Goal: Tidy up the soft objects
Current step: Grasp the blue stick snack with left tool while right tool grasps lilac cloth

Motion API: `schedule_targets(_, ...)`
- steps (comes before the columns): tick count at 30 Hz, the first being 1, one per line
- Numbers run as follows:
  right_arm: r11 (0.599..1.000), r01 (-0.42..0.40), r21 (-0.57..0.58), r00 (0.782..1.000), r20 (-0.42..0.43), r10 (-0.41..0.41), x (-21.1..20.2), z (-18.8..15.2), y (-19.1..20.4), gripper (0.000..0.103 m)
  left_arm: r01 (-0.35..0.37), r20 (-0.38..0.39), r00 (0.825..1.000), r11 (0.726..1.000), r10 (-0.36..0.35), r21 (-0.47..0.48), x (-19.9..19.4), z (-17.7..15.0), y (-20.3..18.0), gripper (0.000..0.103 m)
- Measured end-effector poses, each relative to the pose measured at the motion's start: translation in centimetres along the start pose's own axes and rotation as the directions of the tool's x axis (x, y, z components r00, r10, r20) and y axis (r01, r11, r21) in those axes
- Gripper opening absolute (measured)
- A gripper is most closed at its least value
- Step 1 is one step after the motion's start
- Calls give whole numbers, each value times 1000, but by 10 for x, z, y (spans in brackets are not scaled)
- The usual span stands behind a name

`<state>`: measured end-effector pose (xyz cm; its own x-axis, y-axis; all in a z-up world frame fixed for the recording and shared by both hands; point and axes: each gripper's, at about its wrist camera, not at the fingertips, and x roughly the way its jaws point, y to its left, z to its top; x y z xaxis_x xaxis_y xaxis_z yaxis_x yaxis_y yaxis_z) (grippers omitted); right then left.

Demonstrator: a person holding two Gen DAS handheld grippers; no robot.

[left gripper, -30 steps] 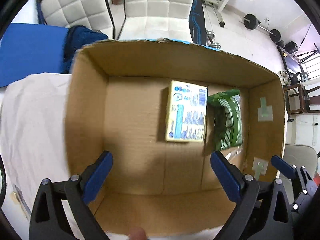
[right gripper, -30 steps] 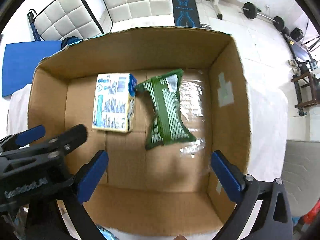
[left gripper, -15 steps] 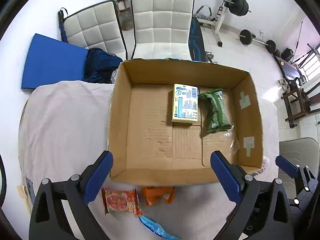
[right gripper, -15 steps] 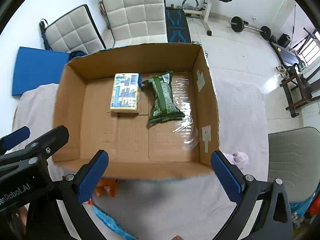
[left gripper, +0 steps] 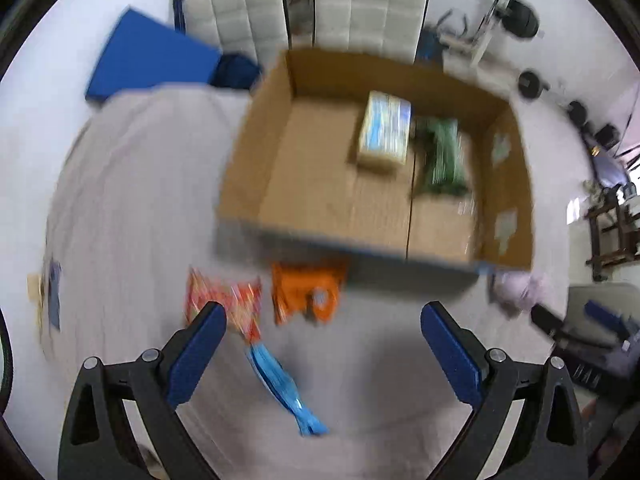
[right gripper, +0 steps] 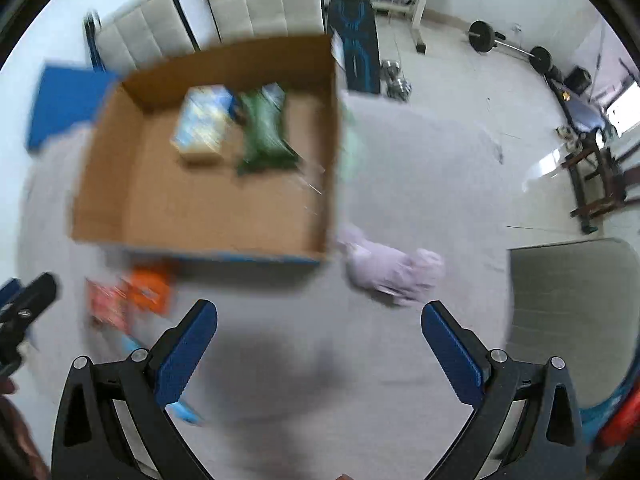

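Note:
An open cardboard box [left gripper: 256, 184] [right gripper: 104, 168] stands on the cloth-covered table and holds a pale yellow-blue packet [left gripper: 384, 128] [right gripper: 202, 126] and a green packet [left gripper: 442, 156] [right gripper: 262, 136]. In front of the box lie a red-orange packet [left gripper: 224, 300] [right gripper: 106, 304], an orange packet [left gripper: 306, 292] [right gripper: 148, 288] and a blue packet [left gripper: 286, 392]. A pale pink soft object [right gripper: 390, 268] [left gripper: 516, 288] lies by the box's right front corner. My left gripper [left gripper: 324, 356] is open and empty above the packets. My right gripper [right gripper: 320, 356] is open and empty near the pink object. Both views are blurred.
Two white padded chairs [left gripper: 320, 12] stand behind the table, with a blue mat [left gripper: 148, 60] at the left. Gym weights [right gripper: 484, 36] lie on the floor at the right. A grey chair seat [right gripper: 568, 312] is by the table's right edge.
Both grippers have pulled back and up from inside the box, so the whole box and the packets in front of it have come into view. The right view has swung right toward the pink object.

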<state>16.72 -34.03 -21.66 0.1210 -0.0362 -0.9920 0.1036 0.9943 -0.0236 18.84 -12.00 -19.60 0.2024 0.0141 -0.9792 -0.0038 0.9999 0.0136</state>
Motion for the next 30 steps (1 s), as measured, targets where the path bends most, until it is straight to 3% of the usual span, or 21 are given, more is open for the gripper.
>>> schedule_targets(4, 993, 18, -116, 992, -124, -33, 63, 4, -28, 103, -46, -81, 996, 998, 42, -52, 45, -21, -19, 100)
schedule_targets(7, 975, 55, -216, 985, -150, -89, 99, 12, -29, 103, -74, -119, 991, 993, 63, -89, 70, -30, -26, 100)
schedule_targets(12, 963, 29, -267, 974, -207, -87, 143, 24, -25, 103, -110, -153, 984, 985, 89, -135, 95, -44, -25, 100)
schedule_targets(13, 967, 33, -254, 970, -223, -92, 152, 26, -27, 99, -113, -159, 983, 983, 90, -142, 98, -47, -24, 100)
schedule_targets(15, 970, 17, -244, 974, -216, -71, 155, 27, -27, 87, -122, -165, 982, 981, 97, -151, 103, -51, -21, 100)
schedule_targets(16, 969, 27, -244, 974, -214, -81, 154, 26, -27, 74, -121, -168, 981, 980, 94, -159, 103, -54, -19, 100)
schedule_targets(19, 972, 58, -226, 972, -211, -107, 150, 21, -30, 51, -117, -169, 982, 977, 86, -179, 103, -58, -11, 100)
schedule_targets(21, 975, 53, -215, 971, -218, -101, 145, 15, -30, 44, -104, -172, 982, 977, 72, -186, 103, -62, -6, 100)
schedule_targets(26, 987, 21, -159, 971, -232, -58, 119, -16, -20, 42, -86, -192, 980, 977, 48, -196, 99, -80, 19, 100)
schedule_targets(30, 995, -55, -85, 964, -263, 31, 110, -51, 8, 42, -59, -249, 968, 959, -13, -277, 110, -110, 60, 100)
